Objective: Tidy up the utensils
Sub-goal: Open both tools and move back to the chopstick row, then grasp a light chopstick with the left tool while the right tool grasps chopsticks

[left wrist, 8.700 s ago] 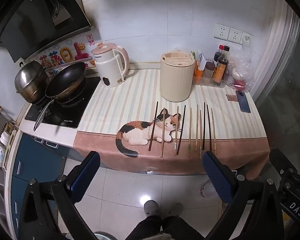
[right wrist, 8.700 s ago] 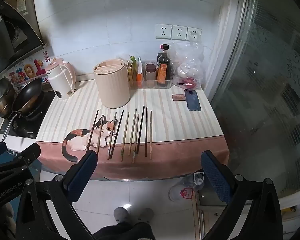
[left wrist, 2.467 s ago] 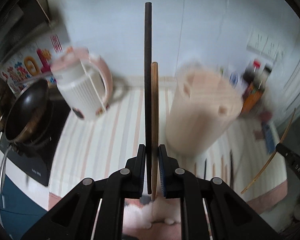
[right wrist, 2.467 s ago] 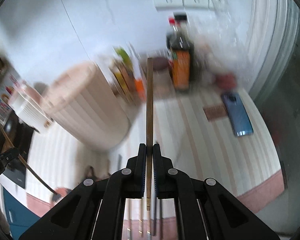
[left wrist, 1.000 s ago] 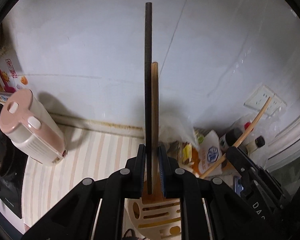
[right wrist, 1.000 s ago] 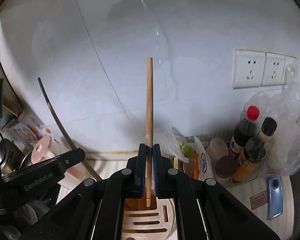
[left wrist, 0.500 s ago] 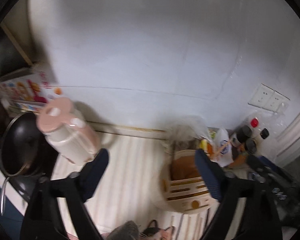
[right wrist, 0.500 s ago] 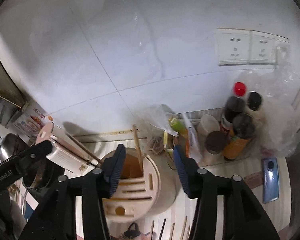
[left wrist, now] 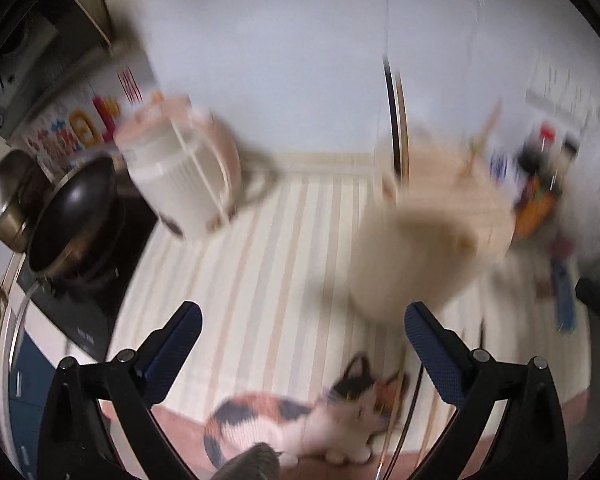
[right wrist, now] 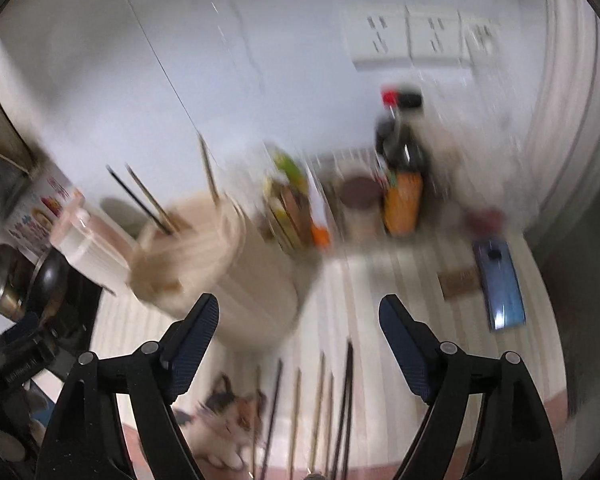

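Left gripper: jaws wide apart, empty. Right gripper: jaws opening, nothing between them. Beyond both stands the cream cylindrical utensil holder, three chopsticks upright inside. Loose wooden chopsticks lie near, on the striped cloth.

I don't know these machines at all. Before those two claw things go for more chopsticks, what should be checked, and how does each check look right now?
1. Left gripper empty: ok, nothing between its fingers.
2. Right gripper empty: ok, its jaws are opening with nothing between them.
3. Earlier chopsticks stowed: ok, three chopsticks stand in the beige holder.
4. More to fetch: ok, loose chopsticks lie on the striped cloth.
5. Holder upright: cannot tell exactly, the picture is blurred.
6. Nearby phone out of the way: ok, it lies apart from the loose chopsticks.
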Demonstrator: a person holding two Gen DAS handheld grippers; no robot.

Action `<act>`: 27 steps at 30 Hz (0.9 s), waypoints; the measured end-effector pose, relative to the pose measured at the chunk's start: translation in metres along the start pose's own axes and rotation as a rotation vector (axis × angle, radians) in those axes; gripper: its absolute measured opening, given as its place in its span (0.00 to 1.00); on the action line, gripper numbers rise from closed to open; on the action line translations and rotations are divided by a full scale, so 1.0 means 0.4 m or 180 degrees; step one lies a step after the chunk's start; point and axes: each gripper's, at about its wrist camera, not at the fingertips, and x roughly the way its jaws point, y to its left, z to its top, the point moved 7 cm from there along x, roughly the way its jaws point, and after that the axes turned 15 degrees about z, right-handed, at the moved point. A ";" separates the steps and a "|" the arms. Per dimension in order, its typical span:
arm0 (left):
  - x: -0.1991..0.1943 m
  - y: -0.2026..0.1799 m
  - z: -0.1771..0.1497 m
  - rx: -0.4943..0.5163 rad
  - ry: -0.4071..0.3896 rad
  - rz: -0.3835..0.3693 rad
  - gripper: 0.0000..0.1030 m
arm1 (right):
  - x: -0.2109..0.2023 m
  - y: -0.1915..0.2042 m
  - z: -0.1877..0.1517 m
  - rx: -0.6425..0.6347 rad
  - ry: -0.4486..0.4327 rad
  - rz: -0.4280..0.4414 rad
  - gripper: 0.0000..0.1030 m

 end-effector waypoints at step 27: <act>0.297 -0.314 -0.355 0.0911 0.1167 -0.0513 0.05 | 0.270 -0.274 -0.449 0.0723 0.1315 -0.0293 0.33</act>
